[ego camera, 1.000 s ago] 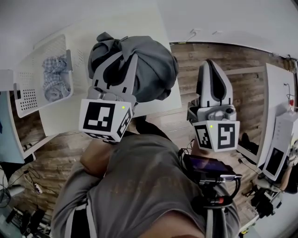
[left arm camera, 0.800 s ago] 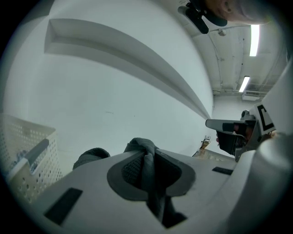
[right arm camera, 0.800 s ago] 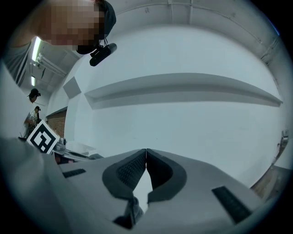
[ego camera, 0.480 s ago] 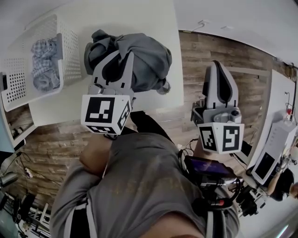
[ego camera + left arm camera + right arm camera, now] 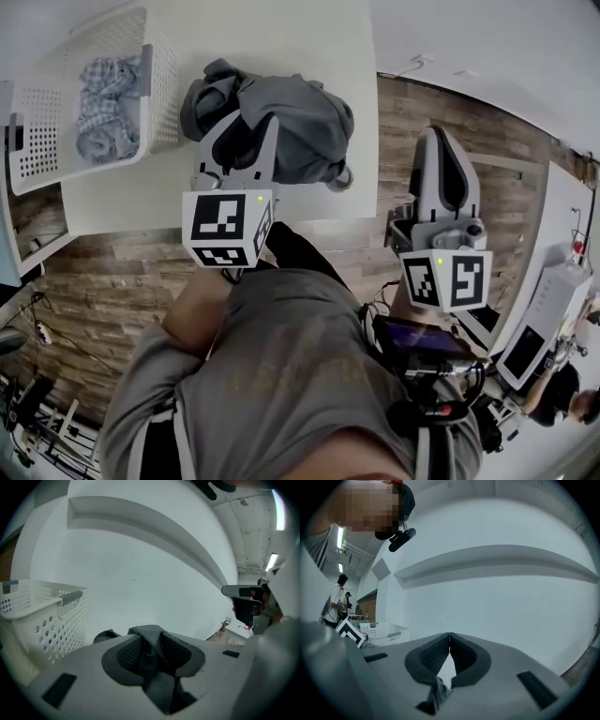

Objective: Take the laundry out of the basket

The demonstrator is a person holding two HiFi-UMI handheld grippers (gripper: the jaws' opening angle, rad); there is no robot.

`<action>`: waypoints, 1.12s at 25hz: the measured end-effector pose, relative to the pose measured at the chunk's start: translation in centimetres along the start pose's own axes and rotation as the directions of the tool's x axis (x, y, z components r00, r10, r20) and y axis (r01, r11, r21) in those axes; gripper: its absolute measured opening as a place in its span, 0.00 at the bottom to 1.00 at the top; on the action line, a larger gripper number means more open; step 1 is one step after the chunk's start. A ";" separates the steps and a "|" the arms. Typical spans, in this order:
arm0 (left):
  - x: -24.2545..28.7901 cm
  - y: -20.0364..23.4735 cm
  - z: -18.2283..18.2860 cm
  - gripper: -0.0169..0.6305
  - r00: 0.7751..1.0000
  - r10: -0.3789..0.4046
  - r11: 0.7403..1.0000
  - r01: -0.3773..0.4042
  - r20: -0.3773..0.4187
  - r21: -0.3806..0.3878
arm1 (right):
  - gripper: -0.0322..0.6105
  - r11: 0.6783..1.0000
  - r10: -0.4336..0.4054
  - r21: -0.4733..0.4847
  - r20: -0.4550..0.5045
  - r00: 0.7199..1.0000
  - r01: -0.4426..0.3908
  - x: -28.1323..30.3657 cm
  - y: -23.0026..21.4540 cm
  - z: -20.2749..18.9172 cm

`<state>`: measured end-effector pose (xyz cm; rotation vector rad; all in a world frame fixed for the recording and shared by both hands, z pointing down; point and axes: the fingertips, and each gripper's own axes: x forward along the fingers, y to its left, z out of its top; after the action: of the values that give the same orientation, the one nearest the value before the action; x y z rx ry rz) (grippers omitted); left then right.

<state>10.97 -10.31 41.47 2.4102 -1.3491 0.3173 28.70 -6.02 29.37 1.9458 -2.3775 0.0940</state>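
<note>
One white basket (image 5: 161, 89) stands at the worktop's (image 5: 141, 202) far left corner with one blue-checked garment (image 5: 103, 108) inside. One grey garment (image 5: 305, 117) lies heaped on the worktop beside the basket, outside it. The left gripper (image 5: 246, 129) reaches into that heap. Its fingers (image 5: 126, 654) have just been opening and are now slightly spread, with a grey fold between them. The right gripper (image 5: 441, 139) hangs over the wooden floor (image 5: 112, 281), its fingers pressed together.

Jaws of the left gripper (image 5: 246, 127) just opening round the grey garment (image 5: 305, 117) heaped on the bench (image 5: 131, 202) beside the basket (image 5: 165, 89)
</note>
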 end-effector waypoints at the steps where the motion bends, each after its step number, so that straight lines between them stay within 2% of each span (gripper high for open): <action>1: -0.4 0.1 -0.1 0.24 1.000 0.009 1.000 -0.009 -0.005 0.001 | 0.06 1.000 0.011 0.000 0.004 1.000 -0.011 0.2 0.4 0.2; 9: -4.3 1.1 -1.4 0.25 0.997 0.066 0.998 -0.066 -0.034 -0.013 | 0.06 0.994 0.110 -0.003 0.041 0.993 -0.110 1.9 3.6 1.4; 13: -6.5 1.4 -0.3 0.25 0.996 0.091 0.996 -0.091 0.007 -0.012 | 0.06 0.986 0.164 -0.001 0.069 0.984 -0.164 2.7 5.6 2.3; 17: -9.1 2.6 2.3 0.24 0.986 0.144 0.990 -0.144 0.081 -0.008 | 0.06 0.973 0.230 0.002 0.107 0.967 -0.232 3.8 8.1 3.6; 21: -12.3 4.9 5.8 0.15 0.959 0.224 0.974 -0.228 0.173 0.002 | 0.06 0.953 0.298 0.005 0.154 0.942 -0.302 5.1 11.1 5.4; 28: -18.0 8.7 11.8 0.08 0.880 0.341 0.930 -0.368 0.330 0.021 | 0.06 0.910 0.401 0.000 0.250 0.881 -0.414 7.5 16.2 8.7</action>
<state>-5.60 -5.46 25.95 2.3412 -1.9699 0.0695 11.25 -10.95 21.32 1.5144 -2.9457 -0.0678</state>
